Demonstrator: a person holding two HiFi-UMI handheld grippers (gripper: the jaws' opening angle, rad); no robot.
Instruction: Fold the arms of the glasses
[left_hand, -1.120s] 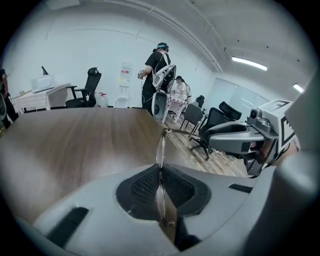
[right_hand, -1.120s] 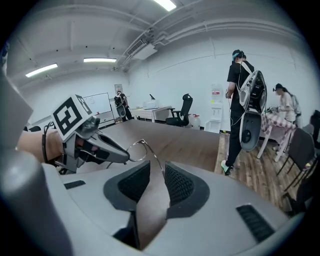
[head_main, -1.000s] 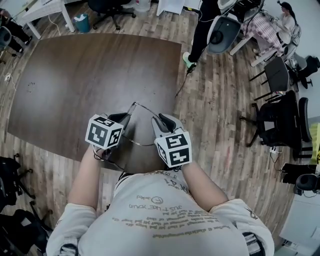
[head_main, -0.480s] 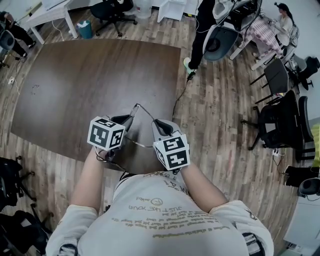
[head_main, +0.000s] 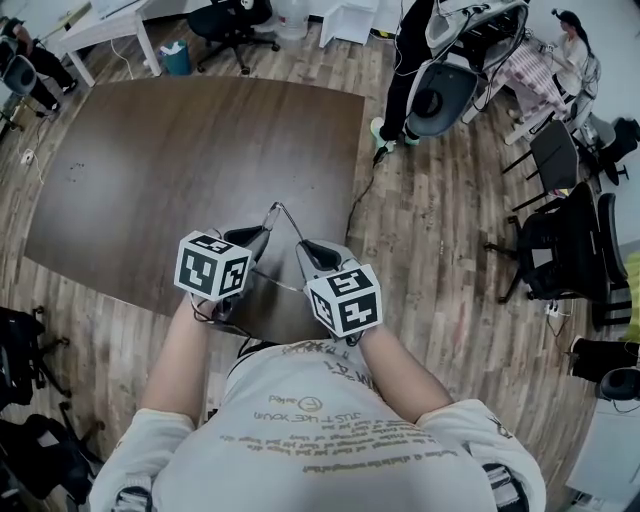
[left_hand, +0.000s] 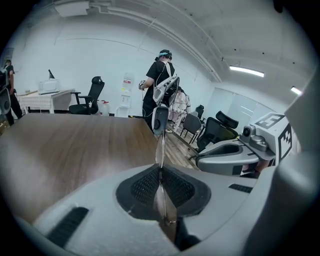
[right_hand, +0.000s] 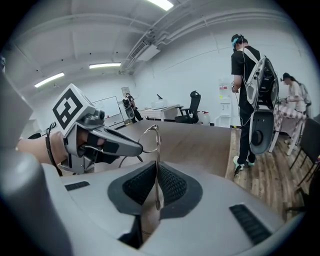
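Note:
Thin wire-framed glasses (head_main: 285, 212) hang in the air over the near edge of the dark brown table (head_main: 180, 150), held between both grippers. My left gripper (head_main: 263, 236) is shut on one thin side of the frame; in the left gripper view the glasses (left_hand: 160, 145) run up out of its pads (left_hand: 145, 187). My right gripper (head_main: 306, 246) has just been closing, and its pads now pinch a wire arm of the glasses (right_hand: 157, 165). In the right gripper view the left gripper (right_hand: 137, 148) sits close at left, by the curved frame.
A person wearing gear stands beyond the table's far right corner (head_main: 410, 50). A cable (head_main: 362, 180) trails on the wooden floor beside the table. Office chairs (head_main: 560, 240) stand at right. A white desk (head_main: 95, 20) and a blue bin (head_main: 176, 52) are at the back left.
The right gripper's jaws have gone from wide apart to shut on the glasses' arm, and it has shifted left toward the left gripper. Both hands have risen slightly with the glasses.

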